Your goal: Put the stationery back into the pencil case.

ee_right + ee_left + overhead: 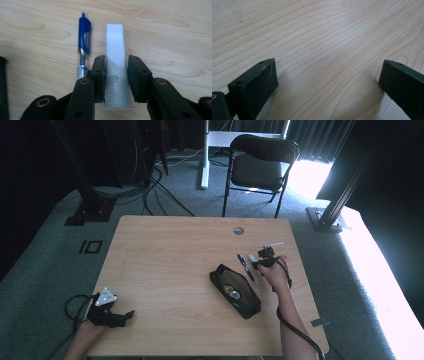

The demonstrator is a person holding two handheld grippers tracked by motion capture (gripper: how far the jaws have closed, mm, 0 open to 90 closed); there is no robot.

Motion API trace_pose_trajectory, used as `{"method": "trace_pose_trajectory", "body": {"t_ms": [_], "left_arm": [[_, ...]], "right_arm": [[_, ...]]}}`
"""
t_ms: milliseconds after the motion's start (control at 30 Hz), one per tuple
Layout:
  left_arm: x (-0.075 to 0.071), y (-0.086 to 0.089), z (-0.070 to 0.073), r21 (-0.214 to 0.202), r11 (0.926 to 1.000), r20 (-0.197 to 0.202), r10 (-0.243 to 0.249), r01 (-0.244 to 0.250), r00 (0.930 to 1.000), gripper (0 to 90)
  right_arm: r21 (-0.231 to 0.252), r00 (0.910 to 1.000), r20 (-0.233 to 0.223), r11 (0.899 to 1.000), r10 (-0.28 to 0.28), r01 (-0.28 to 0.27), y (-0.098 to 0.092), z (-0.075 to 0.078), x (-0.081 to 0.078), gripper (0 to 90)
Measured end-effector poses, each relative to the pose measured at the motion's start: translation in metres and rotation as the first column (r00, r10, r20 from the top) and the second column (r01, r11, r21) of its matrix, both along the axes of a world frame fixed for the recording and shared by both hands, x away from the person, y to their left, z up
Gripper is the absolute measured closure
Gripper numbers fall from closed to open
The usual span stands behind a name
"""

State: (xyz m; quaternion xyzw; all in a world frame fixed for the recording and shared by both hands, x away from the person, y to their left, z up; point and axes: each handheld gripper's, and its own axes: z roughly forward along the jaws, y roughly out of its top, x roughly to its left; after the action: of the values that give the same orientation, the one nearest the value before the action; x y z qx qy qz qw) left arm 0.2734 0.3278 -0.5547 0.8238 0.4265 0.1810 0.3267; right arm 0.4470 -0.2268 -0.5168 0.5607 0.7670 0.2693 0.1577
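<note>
A white tube [115, 42] lies flat on the wooden table [165, 255], and my right gripper [116, 75] is shut on its wider lower end, one pad against each side. A blue pen [83, 42] lies parallel, just left of the tube and touching the left jaw's outer side. In the high view the right gripper [261, 256] is at the table's right side, with the pen [246, 267] and an unzipped black pencil case [235, 291] to its left. My left gripper [125, 316] rests open at the near left corner, its jaws [327, 80] wide apart over bare wood.
A small round hole [238, 230] sits near the table's far edge. A black folding chair [260, 165] stands on the carpet beyond the table. The pencil case's edge [2, 87] shows at the left of the right gripper view.
</note>
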Motion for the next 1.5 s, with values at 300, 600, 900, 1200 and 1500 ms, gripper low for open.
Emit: {"method": "trace_pose_trajectory", "body": {"t_ms": [300, 600, 900, 1200, 1500], "left_arm": [[0.0, 0.0, 0.0, 0.0, 1.0, 0.0, 0.0, 0.0, 1.0, 2.2], [0.0, 0.0, 0.0, 0.0, 1.0, 0.0, 0.0, 0.0, 1.0, 2.2], [0.0, 0.0, 0.0, 0.0, 1.0, 0.0, 0.0, 0.0, 1.0, 2.2], [0.0, 0.0, 0.0, 0.0, 1.0, 0.0, 0.0, 0.0, 1.0, 2.2], [0.0, 0.0, 0.0, 0.001, 1.0, 0.0, 0.001, -0.001, 1.0, 2.2]], "right_arm": [[0.032, 0.9987, 0.05, 0.999, -0.009, 0.008, -0.003, 0.021, -0.005, 68.0], [0.051, 0.9959, 0.091, 0.999, 0.007, -0.012, -0.003, 0.04, -0.015, 68.1], [0.098, 0.9869, 0.157, 0.994, 0.038, -0.054, 0.001, 0.06, -0.032, 68.1], [0.109, 0.9727, 0.216, 0.988, 0.085, -0.11, 0.012, 0.08, -0.054, 68.2], [0.129, 0.9572, 0.251, 0.975, 0.144, -0.18, 0.027, 0.094, -0.077, 68.4]]}}
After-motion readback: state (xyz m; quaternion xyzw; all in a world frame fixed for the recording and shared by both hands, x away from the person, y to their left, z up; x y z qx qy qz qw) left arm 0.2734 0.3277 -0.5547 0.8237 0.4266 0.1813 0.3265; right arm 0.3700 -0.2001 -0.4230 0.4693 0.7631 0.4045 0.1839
